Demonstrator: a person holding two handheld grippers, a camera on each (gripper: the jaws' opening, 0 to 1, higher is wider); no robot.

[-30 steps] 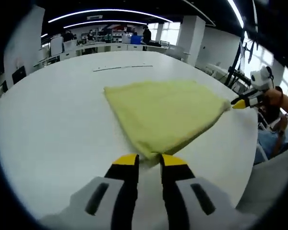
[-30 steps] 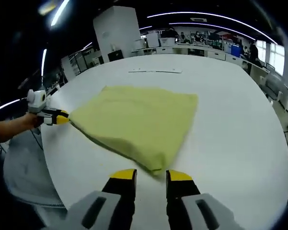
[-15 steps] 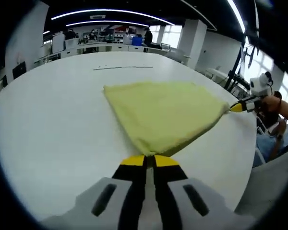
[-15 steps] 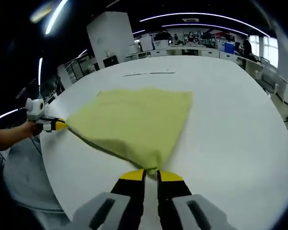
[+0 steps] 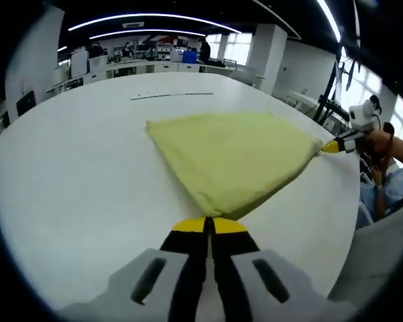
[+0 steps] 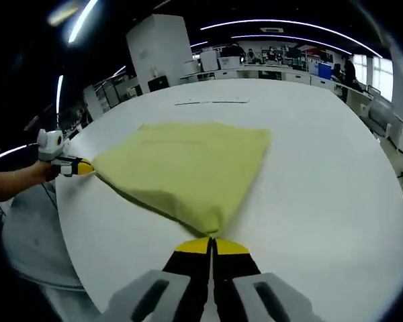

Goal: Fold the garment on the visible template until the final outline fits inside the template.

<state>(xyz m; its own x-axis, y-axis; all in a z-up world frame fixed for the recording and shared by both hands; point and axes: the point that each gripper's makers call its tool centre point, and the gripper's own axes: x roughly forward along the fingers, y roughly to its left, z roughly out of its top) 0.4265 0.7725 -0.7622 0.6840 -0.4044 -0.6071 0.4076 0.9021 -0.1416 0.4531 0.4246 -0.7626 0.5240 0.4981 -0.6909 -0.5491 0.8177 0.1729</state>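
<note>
— Why are both grippers pressed together?

— My left gripper point(image 5: 209, 224) pinches one near corner of the yellow garment point(image 5: 232, 157), my right gripper point(image 6: 211, 244) pinches the other. I think this is to lift that edge for a fold.

— How many things?

— One garment, on the white table point(image 5: 74, 174); two grippers. I cannot make out the template.

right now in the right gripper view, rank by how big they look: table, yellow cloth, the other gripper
1. table
2. yellow cloth
3. left gripper, smallest; it sits farther from the camera, so its look is unsure.
</note>
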